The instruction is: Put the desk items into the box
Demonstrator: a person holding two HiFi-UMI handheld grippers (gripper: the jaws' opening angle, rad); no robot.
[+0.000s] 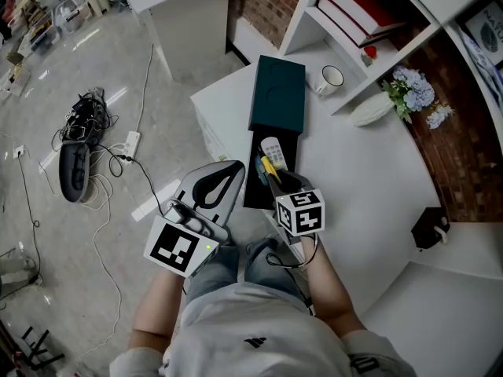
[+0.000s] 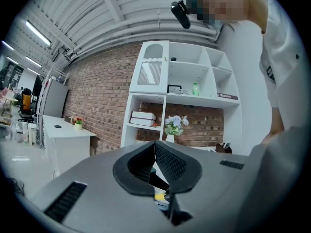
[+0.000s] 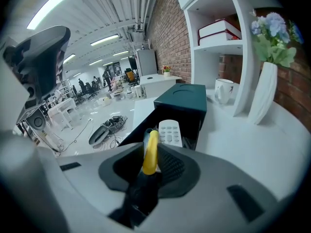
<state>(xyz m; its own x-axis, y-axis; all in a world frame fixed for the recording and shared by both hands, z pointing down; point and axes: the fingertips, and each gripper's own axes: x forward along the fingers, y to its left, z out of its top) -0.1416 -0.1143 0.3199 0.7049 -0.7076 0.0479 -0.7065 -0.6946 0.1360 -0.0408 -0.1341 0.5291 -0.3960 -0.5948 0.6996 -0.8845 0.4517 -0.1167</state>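
Ok, here's how it looks. The right claw [image 1: 279,181] is squeezed nearly closed on a yellow pen [image 3: 150,154]. Its pads press both sides, and the yellow end pokes out past the tips. It's tilted down over the near end of the open box [image 1: 253,181], just short of the remote [image 1: 272,149] lying inside. I can't tell if the pen touches the bottom.

The box's teal lid [image 1: 277,93] is slid back, covering the far half. The box sits on the white desk [image 1: 354,187], with a mug [image 1: 331,77] beside the lid on the shelf side.

The left claw [image 1: 238,166] hangs level just left of the box, its tips together and nothing in it.
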